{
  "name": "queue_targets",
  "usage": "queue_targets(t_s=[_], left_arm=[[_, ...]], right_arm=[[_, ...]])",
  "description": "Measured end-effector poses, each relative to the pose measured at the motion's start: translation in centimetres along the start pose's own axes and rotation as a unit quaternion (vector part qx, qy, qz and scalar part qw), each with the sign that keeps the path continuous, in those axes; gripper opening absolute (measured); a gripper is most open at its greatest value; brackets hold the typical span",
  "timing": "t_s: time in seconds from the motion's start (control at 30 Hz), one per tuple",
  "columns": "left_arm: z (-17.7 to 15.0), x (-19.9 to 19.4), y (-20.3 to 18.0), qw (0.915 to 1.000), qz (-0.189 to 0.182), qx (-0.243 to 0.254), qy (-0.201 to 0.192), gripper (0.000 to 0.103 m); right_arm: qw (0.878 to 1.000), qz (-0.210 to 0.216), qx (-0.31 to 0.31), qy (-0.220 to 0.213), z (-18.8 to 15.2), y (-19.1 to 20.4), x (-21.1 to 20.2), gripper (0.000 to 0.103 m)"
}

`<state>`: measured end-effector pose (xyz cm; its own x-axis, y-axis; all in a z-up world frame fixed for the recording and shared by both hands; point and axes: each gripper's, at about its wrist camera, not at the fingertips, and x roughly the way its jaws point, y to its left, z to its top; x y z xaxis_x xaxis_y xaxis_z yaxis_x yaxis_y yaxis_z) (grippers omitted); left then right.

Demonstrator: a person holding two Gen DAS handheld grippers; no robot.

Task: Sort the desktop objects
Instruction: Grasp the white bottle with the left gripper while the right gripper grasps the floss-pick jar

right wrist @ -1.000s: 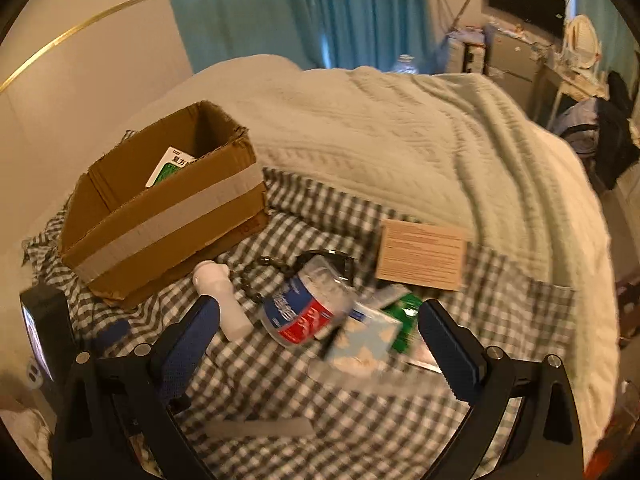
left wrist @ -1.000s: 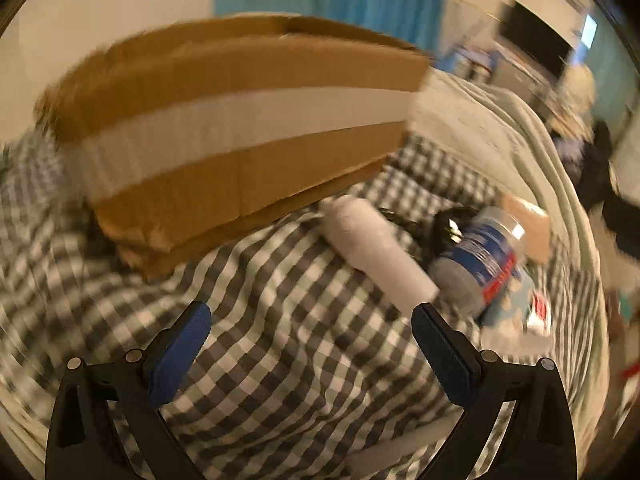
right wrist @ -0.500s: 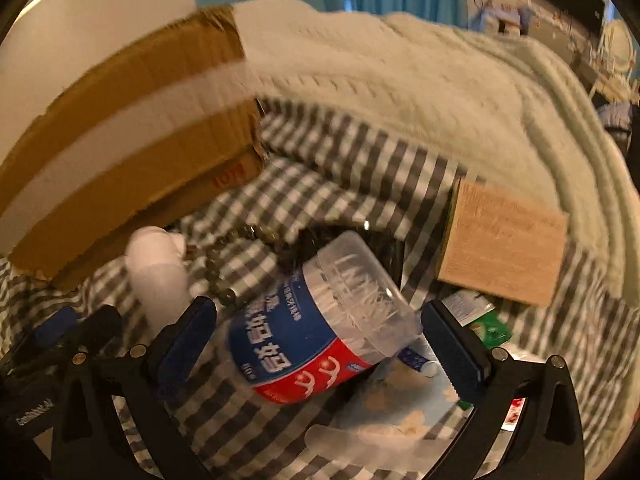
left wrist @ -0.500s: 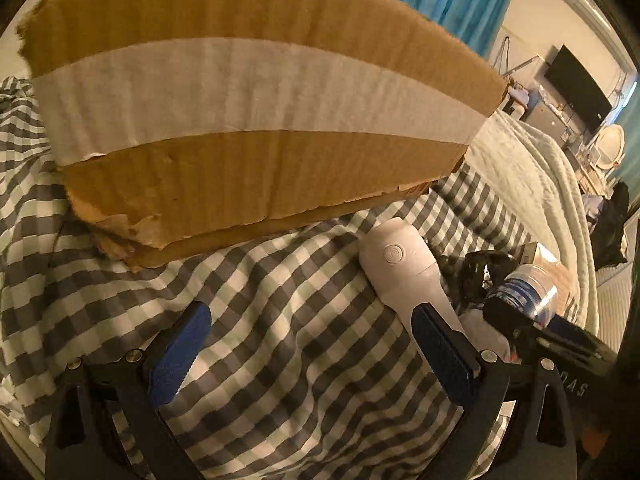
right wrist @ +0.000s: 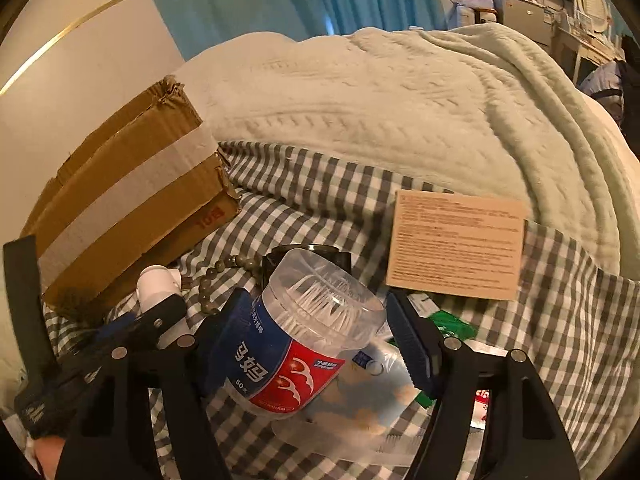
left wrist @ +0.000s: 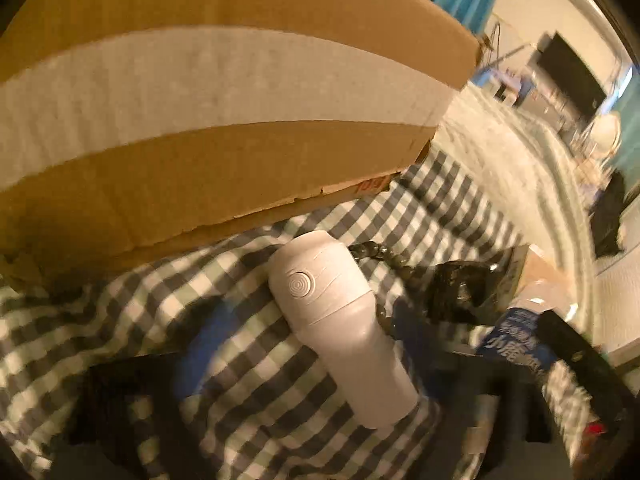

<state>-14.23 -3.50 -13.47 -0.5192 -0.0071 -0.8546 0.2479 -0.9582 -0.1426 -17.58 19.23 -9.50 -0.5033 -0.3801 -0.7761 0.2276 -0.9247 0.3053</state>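
Two sets of tongs worked over a bed [right wrist: 400, 120] spread with a pale knitted blanket and a grey checked cloth [right wrist: 560, 320]. A taped cardboard box [right wrist: 132, 208] sat at the cloth's far left, its near wall filling the left wrist view. A tan printed card [right wrist: 456, 244] lay flat to the right, where cloth met blanket. The right tongs [right wrist: 316, 344], jaws just closing, flanked a clear floss-pick jar [right wrist: 304, 340] lying on its side with a blue and red label; the left pad sat against it, and whether the right pad touched could not be told. The left tongs [left wrist: 304, 344], blurred and also just closing, had a white bottle-shaped item [left wrist: 336, 324] lying between them near the box; a grip could not be confirmed. A string of dark beads [right wrist: 216, 280] curled between bottle and jar.
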Motion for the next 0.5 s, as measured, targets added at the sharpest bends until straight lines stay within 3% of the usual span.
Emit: queue_targets(t_s=[0.13, 0.3, 0.5], left_arm=[[-0.2, -0.3, -1.3, 0.9991, 0.001, 0.043, -0.008, 0.051], [-0.1, -0.9, 0.2, 0.9996, -0.029, -0.002, 0.007, 0.047], [-0.4, -3.2, 0.9, 0.9985, -0.053, -0.012, 0.008, 0.047]], right_arm=[[1.0, 0.004, -0.003, 0.0, 0.1, 0.1, -0.4, 0.062], [1.0, -0.001, -0.005, 0.006, 0.0, 0.5, -0.5, 0.059], [1.0, -0.02, -0.017, -0.001, 0.0, 2.3, -2.3, 0.055]])
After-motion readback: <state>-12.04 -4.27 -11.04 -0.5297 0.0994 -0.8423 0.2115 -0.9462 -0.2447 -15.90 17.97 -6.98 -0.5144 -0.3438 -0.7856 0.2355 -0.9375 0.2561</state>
